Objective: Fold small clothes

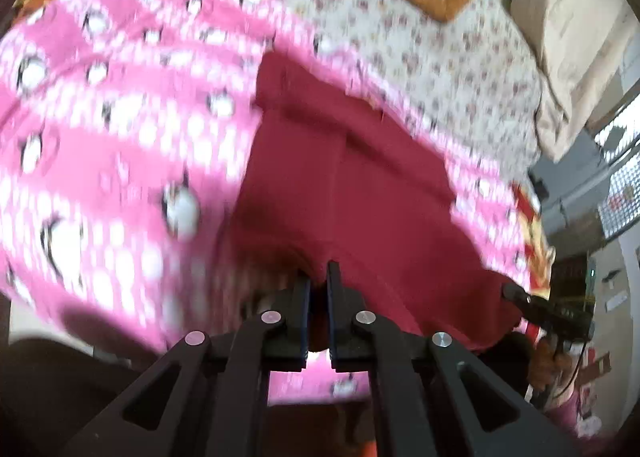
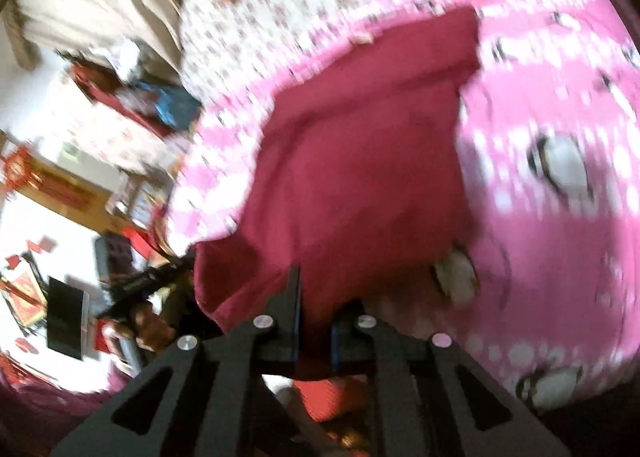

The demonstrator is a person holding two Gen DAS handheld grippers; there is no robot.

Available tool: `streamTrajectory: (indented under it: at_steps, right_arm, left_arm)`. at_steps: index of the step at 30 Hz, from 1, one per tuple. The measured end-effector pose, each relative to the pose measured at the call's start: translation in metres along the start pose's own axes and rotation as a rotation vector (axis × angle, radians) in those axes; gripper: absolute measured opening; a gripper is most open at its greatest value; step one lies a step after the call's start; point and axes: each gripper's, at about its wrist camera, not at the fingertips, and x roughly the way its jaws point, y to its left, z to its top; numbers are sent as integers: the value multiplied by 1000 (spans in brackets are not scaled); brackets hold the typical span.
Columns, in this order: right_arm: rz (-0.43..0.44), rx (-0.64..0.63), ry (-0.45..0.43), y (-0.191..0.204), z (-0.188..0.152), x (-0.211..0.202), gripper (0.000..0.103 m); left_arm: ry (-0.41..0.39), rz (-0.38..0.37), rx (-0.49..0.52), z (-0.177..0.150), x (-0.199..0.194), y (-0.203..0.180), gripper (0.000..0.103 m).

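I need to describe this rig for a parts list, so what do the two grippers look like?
Both look alike. The left gripper and the right gripper are matte black, with flat tapering fingers, blue pads on the inner faces, angular cut-out linkage arms and round silver pivot pins. No sleeves are clearly visible.

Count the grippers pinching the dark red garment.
2. The left gripper is shut on the dark red garment at its near edge; the right gripper is shut on its near edge too.
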Motion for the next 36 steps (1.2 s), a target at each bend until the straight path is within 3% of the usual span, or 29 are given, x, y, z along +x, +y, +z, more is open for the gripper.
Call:
streamTrajectory:
  at_steps: [5,9,12,15,21,26,32,33,35,36]
  right_arm:
    - [19,-7,-138,8,48,-9,10]
    - [-47,-25,-207,7,95,1,10]
    - [-84,-18,-236,0,131,12,10]
    - [-101,10,-260,-12,168,27,10]
    - [-177,50,-220,-47,220,70,10]
    - [-226,57,-178,-71,245,106,10]
    - [-235,89,-229,-84,263,125,11]
    - [-230,117,-226,-90,266,128,15]
    - [-206,167,-200,-98,268,130,22]
    - [-181,187,-220,-99,266,123,32]
  left_arm:
    - [-103,-17,-9,66,25,-11,0]
    - [-188,19,-2,117,49,-18,0]
    - [-212,11,-40,156,77,-22,0]
    - [-234,52,-43,180,103,-24,0]
    - [-210,130,-59,202,157,-8,0]
    - [-188,124,-121,217,179,13,0]
    - [-166,79,-141,227,192,26,0]
    - [-146,67,-148,227,195,29,1]
    - [-136,67,-156,227,194,31,17]
    - [-144,69,-156,227,189,30,22]
